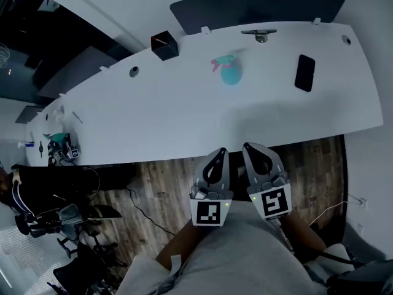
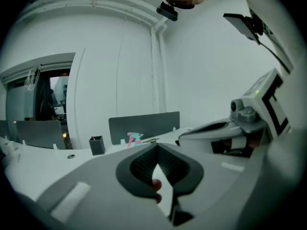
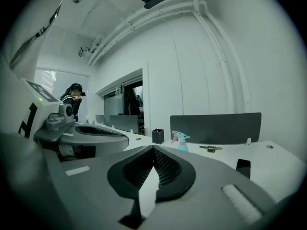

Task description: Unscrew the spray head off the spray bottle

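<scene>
My left gripper (image 1: 219, 152) and right gripper (image 1: 248, 146) hang side by side, each pair of jaws pressed together on nothing, just short of the white table's (image 1: 184, 121) near edge. Far beyond both tips the teal spray bottle (image 1: 230, 72) stands upright, pink head on. Only my right gripper view catches the black phone (image 3: 242, 166) right of it; both gripper views show the black box (image 2: 96, 145) to its left.
</scene>
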